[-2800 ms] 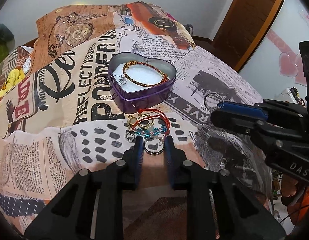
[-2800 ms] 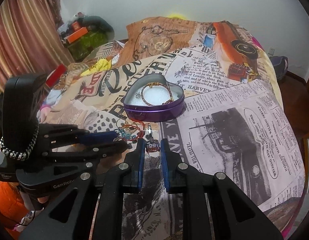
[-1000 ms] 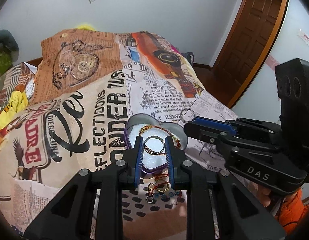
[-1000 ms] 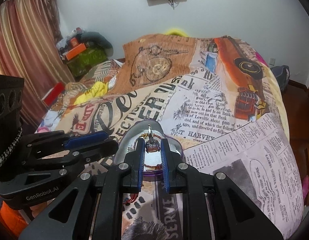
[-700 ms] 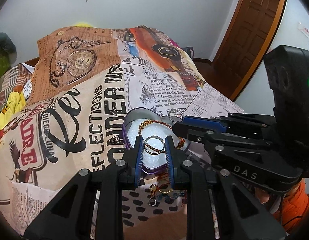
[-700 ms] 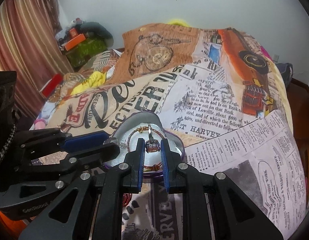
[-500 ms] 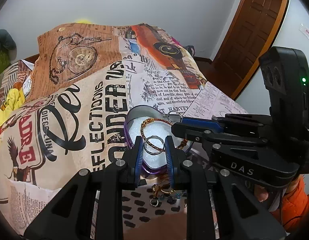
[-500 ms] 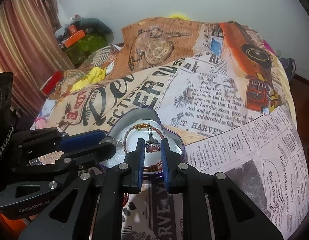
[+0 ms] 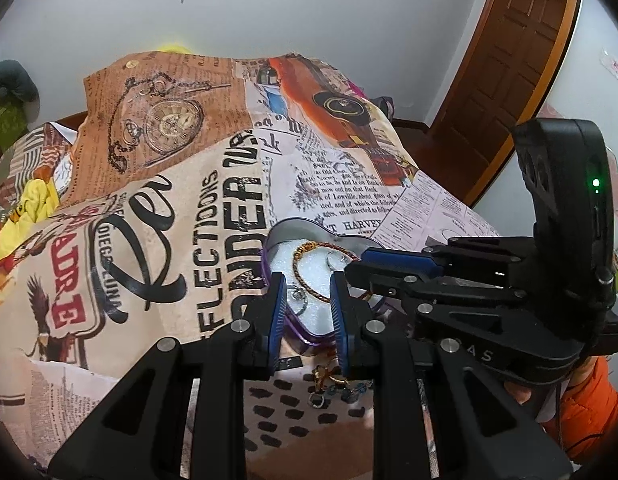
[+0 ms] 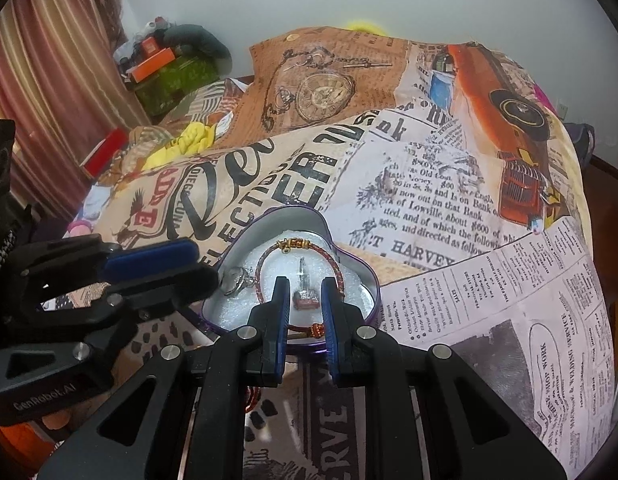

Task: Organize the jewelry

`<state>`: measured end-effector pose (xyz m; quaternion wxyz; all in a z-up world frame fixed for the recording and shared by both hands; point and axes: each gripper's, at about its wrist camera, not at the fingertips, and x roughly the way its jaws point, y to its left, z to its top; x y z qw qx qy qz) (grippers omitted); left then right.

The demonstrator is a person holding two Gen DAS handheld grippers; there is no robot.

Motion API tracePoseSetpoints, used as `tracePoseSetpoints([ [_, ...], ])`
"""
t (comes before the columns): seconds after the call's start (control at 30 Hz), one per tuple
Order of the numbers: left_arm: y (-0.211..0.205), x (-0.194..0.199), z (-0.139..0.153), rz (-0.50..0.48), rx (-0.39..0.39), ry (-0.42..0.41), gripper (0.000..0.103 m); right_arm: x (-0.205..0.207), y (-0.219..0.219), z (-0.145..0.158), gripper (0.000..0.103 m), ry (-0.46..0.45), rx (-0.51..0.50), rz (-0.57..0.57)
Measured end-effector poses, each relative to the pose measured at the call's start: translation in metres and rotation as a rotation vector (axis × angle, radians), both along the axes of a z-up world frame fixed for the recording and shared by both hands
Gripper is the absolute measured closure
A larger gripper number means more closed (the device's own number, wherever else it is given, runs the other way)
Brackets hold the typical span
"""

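Note:
A purple heart-shaped tin (image 9: 309,338) (image 10: 349,256) lined with white foam lies on the printed bedspread. Inside it lies a red and gold braided bracelet (image 10: 265,270) (image 9: 297,258). My left gripper (image 9: 307,304) is shut on a thin metal ring (image 9: 297,298) and holds it just above the tin's near side. From the right wrist view, the left gripper (image 10: 213,280) comes in from the left with the ring (image 10: 237,280) at its tip. My right gripper (image 10: 305,300) is shut on a small red-stone charm (image 10: 307,299) over the foam. It shows from the side as the right gripper (image 9: 355,266).
A small heap of loose jewelry (image 9: 333,384) with gold rings and blue beads lies on the bedspread (image 9: 169,240) in front of the tin. An orange sleeve (image 9: 589,404) shows at the lower right. A wooden door (image 9: 509,72) stands at the back right, a curtain (image 10: 41,80) and boxes at the left.
Both grippers have come down closer over the tin, still holding their pieces. The right gripper has slid leftward until its tip hangs above the foam.

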<state>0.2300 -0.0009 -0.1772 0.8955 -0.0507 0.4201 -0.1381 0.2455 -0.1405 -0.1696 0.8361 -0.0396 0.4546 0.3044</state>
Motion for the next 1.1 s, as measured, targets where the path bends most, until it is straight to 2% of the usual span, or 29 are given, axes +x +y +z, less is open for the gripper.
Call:
tracePoseSetpoints([
  [0.13,0.006,-0.004,0.005,0.013,0.006,-0.003,0.082,-0.001,0.0,0.005,0.089,0.011,0.012,0.003],
  [0.33,0.01,-0.01,0.013,0.026,0.016,-0.012,0.082,-0.01,0.002,0.017,0.085,-0.019,0.007,-0.002],
  [0.73,0.011,-0.034,0.043,0.035,0.039,-0.066,0.082,-0.035,-0.002,0.049,0.084,-0.098,-0.004,-0.012],
  [0.9,0.013,-0.046,0.049,0.044,0.054,-0.077,0.076,-0.045,-0.007,0.055,0.082,-0.104,0.003,-0.019],
  [1.03,0.017,-0.055,0.046,0.053,0.061,-0.064,0.076,-0.054,-0.011,0.055,0.07,-0.102,0.008,-0.03],
  [1.1,0.019,-0.058,0.041,0.057,0.063,-0.047,0.076,-0.058,-0.011,0.053,0.069,-0.1,0.004,-0.034],
])
